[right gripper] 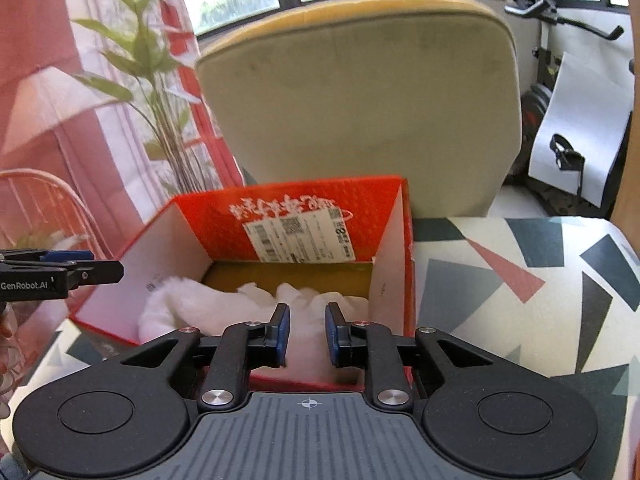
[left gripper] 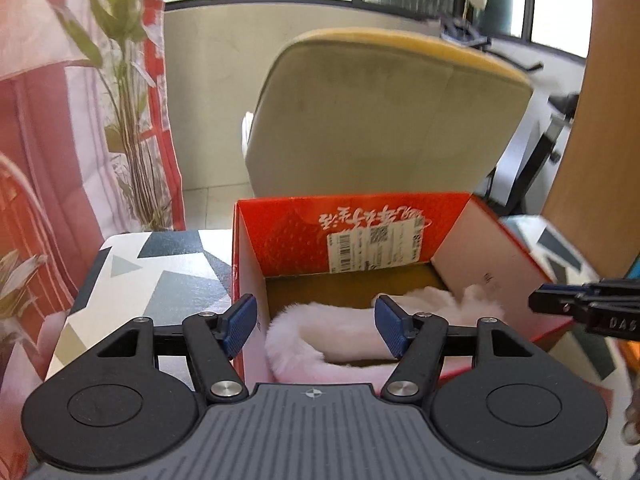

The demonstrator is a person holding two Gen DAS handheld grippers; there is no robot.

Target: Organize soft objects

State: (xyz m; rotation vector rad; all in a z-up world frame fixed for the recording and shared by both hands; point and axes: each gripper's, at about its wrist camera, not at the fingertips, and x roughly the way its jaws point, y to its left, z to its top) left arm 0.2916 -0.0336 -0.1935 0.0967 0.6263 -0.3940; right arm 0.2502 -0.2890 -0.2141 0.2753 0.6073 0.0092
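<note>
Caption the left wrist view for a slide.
Left gripper open above the pink fluffy slipper lying in the red cardboard box.

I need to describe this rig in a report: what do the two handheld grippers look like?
Both look alike: the left gripper and right gripper have black linkage arms with silver pivot bolts, two round black discs, a ribbed grey body bearing a small crosshair mark, and blue ribbed pads. Side-on, the left one reads "GenRobot.AI" in white. No cables or sleeves show.
</note>
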